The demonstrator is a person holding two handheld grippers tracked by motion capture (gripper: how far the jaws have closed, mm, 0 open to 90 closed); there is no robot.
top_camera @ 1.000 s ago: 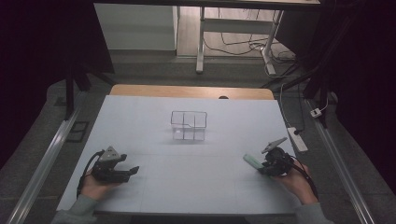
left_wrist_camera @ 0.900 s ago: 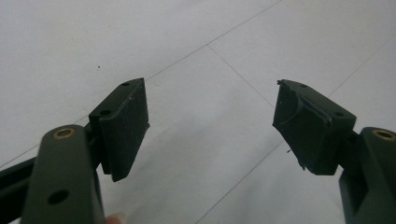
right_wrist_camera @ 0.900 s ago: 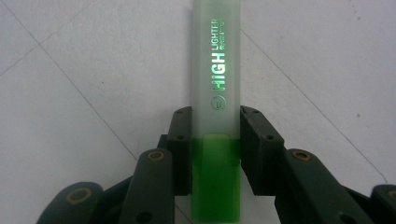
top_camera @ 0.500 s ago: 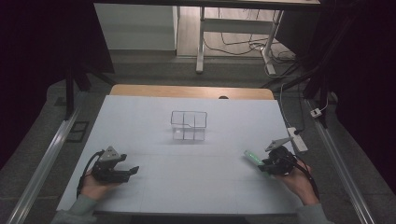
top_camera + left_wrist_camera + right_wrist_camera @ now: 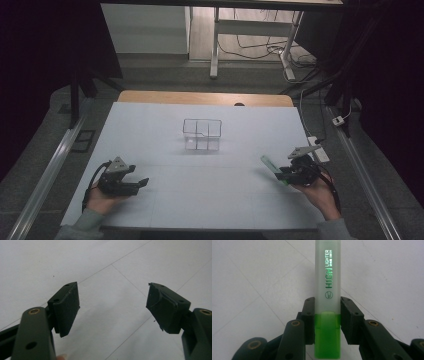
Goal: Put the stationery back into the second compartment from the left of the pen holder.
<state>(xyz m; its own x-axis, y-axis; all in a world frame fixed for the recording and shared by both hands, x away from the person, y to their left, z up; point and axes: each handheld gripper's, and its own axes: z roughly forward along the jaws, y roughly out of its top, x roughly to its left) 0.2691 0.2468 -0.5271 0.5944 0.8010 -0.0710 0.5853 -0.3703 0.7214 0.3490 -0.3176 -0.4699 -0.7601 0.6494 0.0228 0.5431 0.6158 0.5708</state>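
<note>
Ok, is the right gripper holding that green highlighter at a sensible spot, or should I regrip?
Keep it. The right gripper clamps the highlighter across its flat sides, where the frosted cap meets the green barrel, from the barrel end. Those parallel faces sit square on the pads, and the cap end sticks out free toward the clear box. A hold nearer the middle might balance better, but this looks secure.

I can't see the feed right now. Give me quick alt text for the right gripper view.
The right tool is shut on a green highlighter, its two black jaws clamping the pen where the bright green end meets the frosted body. The frosted part, printed "HIGH LIGHTER", points straight away from the camera over the white table.
</note>
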